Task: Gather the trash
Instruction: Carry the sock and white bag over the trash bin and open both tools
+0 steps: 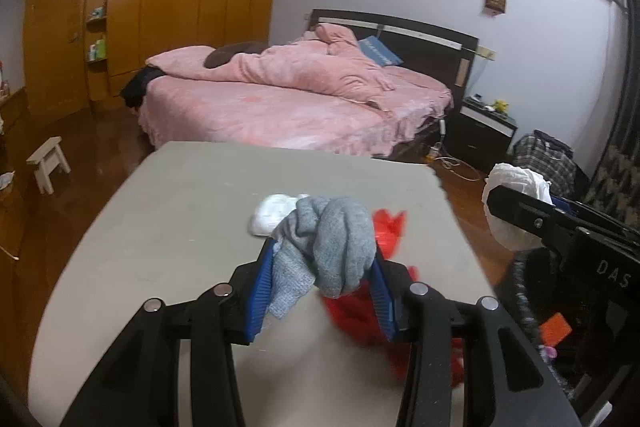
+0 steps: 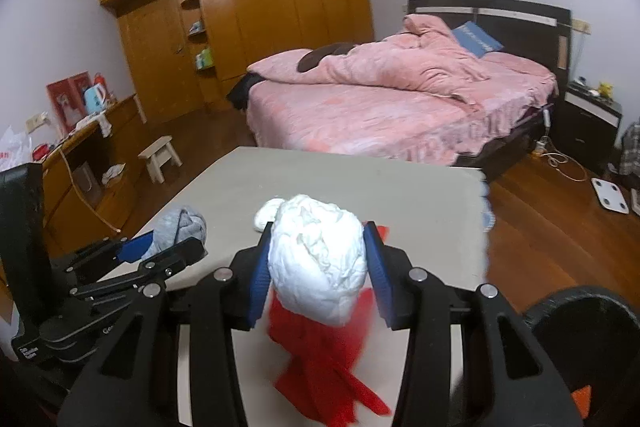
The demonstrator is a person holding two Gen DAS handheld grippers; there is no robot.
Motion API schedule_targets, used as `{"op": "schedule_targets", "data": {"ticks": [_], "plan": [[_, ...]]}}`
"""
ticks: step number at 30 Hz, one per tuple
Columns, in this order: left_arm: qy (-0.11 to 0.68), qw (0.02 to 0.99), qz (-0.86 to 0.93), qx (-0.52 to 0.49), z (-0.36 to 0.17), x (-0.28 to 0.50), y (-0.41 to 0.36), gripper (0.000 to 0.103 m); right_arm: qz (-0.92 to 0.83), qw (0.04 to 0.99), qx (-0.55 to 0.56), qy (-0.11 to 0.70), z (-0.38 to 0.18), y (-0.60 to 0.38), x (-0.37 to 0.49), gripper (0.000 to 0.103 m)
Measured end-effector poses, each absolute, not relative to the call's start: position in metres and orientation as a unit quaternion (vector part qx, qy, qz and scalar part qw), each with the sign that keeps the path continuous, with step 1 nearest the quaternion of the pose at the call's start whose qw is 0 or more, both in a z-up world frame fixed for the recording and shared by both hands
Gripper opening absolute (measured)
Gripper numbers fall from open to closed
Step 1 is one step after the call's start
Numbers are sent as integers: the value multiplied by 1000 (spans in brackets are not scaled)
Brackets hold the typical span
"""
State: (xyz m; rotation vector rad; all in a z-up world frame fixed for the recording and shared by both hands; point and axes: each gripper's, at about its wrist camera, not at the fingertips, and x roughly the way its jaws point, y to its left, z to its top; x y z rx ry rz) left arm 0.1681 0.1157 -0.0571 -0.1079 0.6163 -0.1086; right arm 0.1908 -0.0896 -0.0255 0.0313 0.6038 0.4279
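Observation:
My left gripper [image 1: 324,255] is shut on a crumpled grey cloth [image 1: 332,243] and holds it above the beige table [image 1: 160,227]. It also shows in the right wrist view [image 2: 168,239] with the grey cloth [image 2: 180,227]. My right gripper [image 2: 318,259] is shut on a white crumpled wad [image 2: 320,263], seen too in the left wrist view [image 1: 508,203]. A red plastic bag [image 2: 320,359] lies on the table below it, also visible under the left gripper [image 1: 360,315]. A smaller white wad [image 1: 272,211] lies on the table beyond.
A black bin [image 2: 588,311] stands at the table's right side. A pink bed [image 1: 288,99] stands beyond the table. A small stool [image 1: 48,159] and wooden wardrobe [image 1: 160,7] are at the left. A desk [image 2: 88,147] runs along the left wall.

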Motion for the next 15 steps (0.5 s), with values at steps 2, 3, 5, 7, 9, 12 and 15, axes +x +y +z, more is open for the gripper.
{"op": "schedule_targets", "data": {"ticks": [2, 3, 5, 7, 9, 12, 15], "plan": [[299, 950, -67, -52, -53, 166, 98, 44, 198, 936, 17, 291, -23, -106, 183, 42], [298, 951, -70, -51, -52, 166, 93, 44, 194, 937, 17, 289, -23, -112, 179, 42], [295, 951, -82, -48, -48, 164, 77, 44, 180, 941, 16, 286, -21, -129, 172, 42], [291, 951, -94, -45, -45, 163, 62, 44, 167, 943, 19, 286, -21, -145, 165, 42], [289, 951, -103, -44, -42, 160, 50, 44, 155, 946, 25, 285, -22, -160, 158, 42], [286, 949, -123, -40, -40, 159, 25, 44, 134, 949, 28, 284, -24, -184, 148, 42], [288, 947, -141, -34, -42, 156, 5, 44, 110, 952, 32, 284, -26, -208, 138, 42]]}}
